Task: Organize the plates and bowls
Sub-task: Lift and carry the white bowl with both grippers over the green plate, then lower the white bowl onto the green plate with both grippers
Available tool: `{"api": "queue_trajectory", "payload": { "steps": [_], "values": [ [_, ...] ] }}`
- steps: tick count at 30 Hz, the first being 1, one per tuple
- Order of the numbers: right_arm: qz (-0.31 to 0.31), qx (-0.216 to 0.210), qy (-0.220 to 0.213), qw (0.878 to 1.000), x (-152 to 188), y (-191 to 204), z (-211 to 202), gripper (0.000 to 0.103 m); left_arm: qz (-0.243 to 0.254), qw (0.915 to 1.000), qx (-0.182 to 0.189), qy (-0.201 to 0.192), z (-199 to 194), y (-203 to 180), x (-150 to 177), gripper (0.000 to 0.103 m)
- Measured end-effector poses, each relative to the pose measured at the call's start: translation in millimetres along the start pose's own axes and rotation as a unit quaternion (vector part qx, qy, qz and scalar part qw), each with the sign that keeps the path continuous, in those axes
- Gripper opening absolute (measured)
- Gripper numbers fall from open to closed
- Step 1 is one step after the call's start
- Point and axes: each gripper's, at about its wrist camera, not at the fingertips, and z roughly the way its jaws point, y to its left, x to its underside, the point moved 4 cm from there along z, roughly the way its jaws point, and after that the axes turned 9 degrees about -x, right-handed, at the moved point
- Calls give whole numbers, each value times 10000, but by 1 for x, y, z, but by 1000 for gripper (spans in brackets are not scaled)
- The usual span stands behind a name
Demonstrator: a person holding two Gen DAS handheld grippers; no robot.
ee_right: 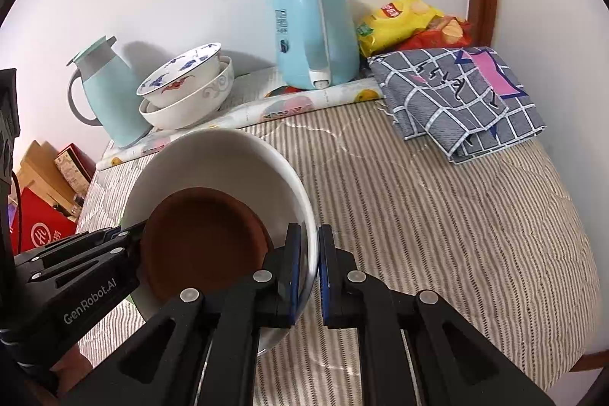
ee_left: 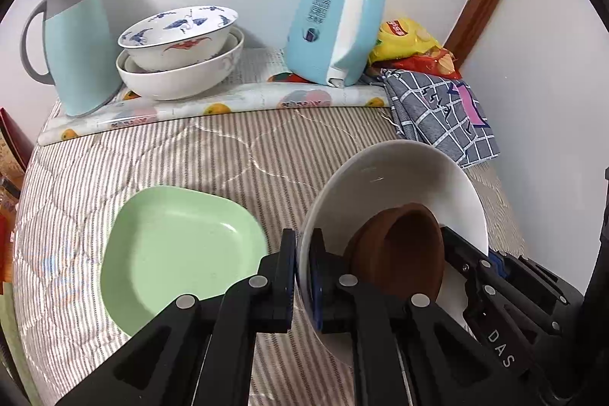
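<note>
A white bowl (ee_left: pixel 399 177) (ee_right: pixel 224 162) hangs above the striped cloth, with a small brown dish (ee_left: pixel 403 246) (ee_right: pixel 205 242) lying inside it. My left gripper (ee_left: pixel 302 273) is shut on the bowl's left rim. My right gripper (ee_right: pixel 308 273) is shut on the opposite rim and shows in the left wrist view as a black arm (ee_left: pixel 495 284). A green plate (ee_left: pixel 179 253) lies on the cloth to the left of the bowl. At the back, a blue-patterned bowl (ee_left: pixel 179 33) (ee_right: pixel 182 75) sits nested in a larger white bowl (ee_left: pixel 182 75) (ee_right: pixel 186 109).
Along the wall stand a teal jug (ee_left: pixel 72 40) (ee_right: pixel 106 90), a light-blue kettle (ee_left: pixel 335 25) (ee_right: pixel 312 25) and snack bags (ee_left: pixel 411 44) (ee_right: pixel 407 21). A grey checked cloth (ee_left: pixel 441 113) (ee_right: pixel 460 94) lies at the right. Boxes (ee_right: pixel 49 200) sit beyond the table's left edge.
</note>
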Motion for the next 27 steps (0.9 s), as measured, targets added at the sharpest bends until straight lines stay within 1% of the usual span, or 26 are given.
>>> {"api": "queue_trajectory", "payload": {
  "steps": [15,27],
  "values": [
    [-136,39,43,9999,1,34,16,9,-114,9999,31,25,3,36,-4,7],
    [-154,-15,141,9998,10,68,32,9,-224,9997,-2,77,5,79,3,7]
  ]
}}
